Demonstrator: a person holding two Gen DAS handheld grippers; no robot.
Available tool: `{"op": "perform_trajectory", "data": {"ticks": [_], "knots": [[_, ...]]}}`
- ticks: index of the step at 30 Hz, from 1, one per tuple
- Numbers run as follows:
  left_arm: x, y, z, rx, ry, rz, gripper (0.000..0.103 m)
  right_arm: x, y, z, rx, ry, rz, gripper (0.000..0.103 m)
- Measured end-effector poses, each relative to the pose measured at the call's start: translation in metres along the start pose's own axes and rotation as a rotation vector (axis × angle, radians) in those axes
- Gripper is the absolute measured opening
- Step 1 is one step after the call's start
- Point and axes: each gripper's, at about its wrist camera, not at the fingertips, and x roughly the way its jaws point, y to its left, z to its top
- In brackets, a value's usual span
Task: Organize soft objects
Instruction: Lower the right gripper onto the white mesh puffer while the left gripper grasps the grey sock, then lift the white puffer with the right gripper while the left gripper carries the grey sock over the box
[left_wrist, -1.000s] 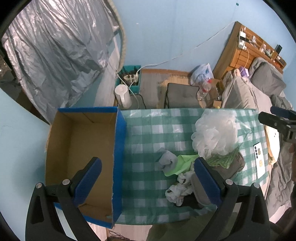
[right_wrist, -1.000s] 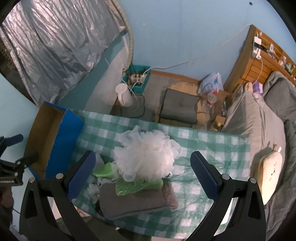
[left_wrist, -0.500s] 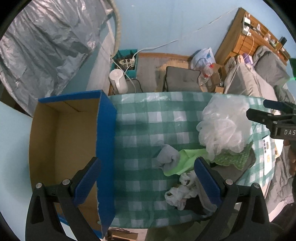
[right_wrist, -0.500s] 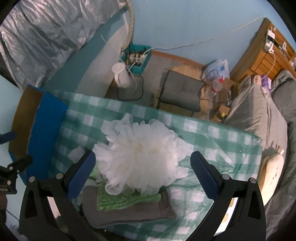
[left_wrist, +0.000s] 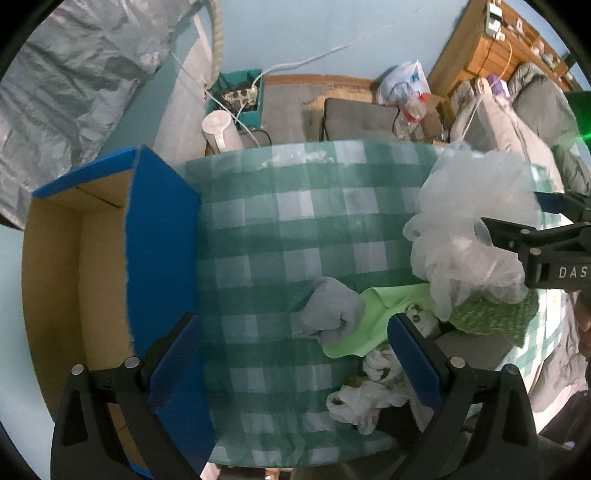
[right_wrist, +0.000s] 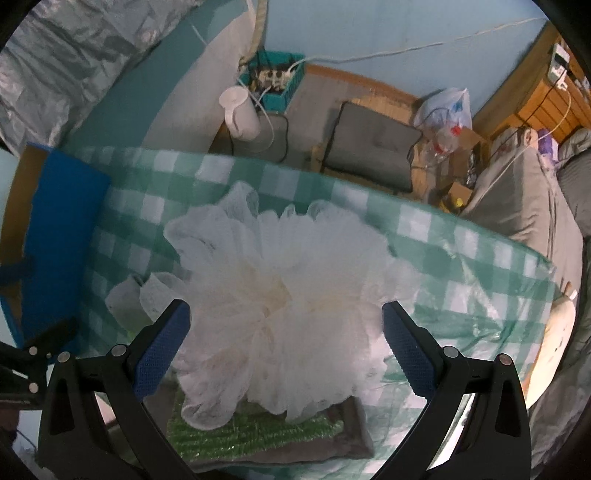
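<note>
White mesh pouf (right_wrist: 280, 306) atop the pile on the table (right_wrist: 461, 258), framed by the wide-open right gripper (right_wrist: 284, 354): probably light, springy, compressible; pinch its dense core. Left gripper (left_wrist: 295, 362) open, empty.

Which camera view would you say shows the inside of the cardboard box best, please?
The left wrist view: the cardboard box opens toward it, showing its brown inner walls and floor. The right wrist view catches only its blue outer side at the frame's left edge.

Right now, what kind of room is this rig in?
Most likely a lived-in bedroom, not a lab: a bed with grey bedding, a wooden shelf unit beside it, and a table with a checked cloth set up for sorting.
</note>
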Motion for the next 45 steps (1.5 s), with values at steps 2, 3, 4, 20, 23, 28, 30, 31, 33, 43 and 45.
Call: {"op": "perform_trajectory", "data": {"ticks": [2,3,4,20,23,28,30,31,33,43,45], "knots": [[0.007,-0.002,0.000,0.009,0.011,0.006,0.101,0.008,0.001,-0.002,-0.007,0.018,0.000,0.101],[0.011,-0.003,0.000,0.010,0.017,0.007,0.101,0.011,0.001,-0.003,-0.007,0.026,0.001,0.101],[0.013,-0.003,0.000,0.010,0.022,0.004,0.101,0.014,0.000,-0.004,-0.006,0.035,0.004,0.101],[0.069,-0.002,0.007,-0.007,0.138,-0.022,0.101,0.059,0.003,-0.001,-0.014,0.109,-0.018,0.102],[0.077,-0.002,0.008,-0.013,0.152,-0.022,0.101,0.066,0.006,0.000,-0.012,0.112,-0.030,0.102],[0.084,-0.005,0.010,-0.009,0.172,-0.017,0.101,0.082,0.004,-0.001,-0.005,0.126,-0.043,0.102],[0.086,-0.007,0.010,0.001,0.168,-0.013,0.101,0.084,0.005,-0.002,-0.016,0.129,-0.047,0.102],[0.087,-0.008,0.010,0.006,0.168,-0.011,0.101,0.084,0.006,-0.002,-0.026,0.128,-0.047,0.102],[0.088,-0.012,0.011,0.011,0.170,-0.010,0.092,0.084,0.005,-0.004,-0.045,0.129,-0.045,0.101],[0.084,-0.015,-0.002,0.037,0.150,0.000,0.035,0.062,-0.005,-0.016,-0.068,0.053,0.009,0.073],[0.080,-0.013,-0.004,0.033,0.143,-0.007,0.033,0.055,-0.006,-0.019,-0.068,0.016,0.023,0.070]]}}
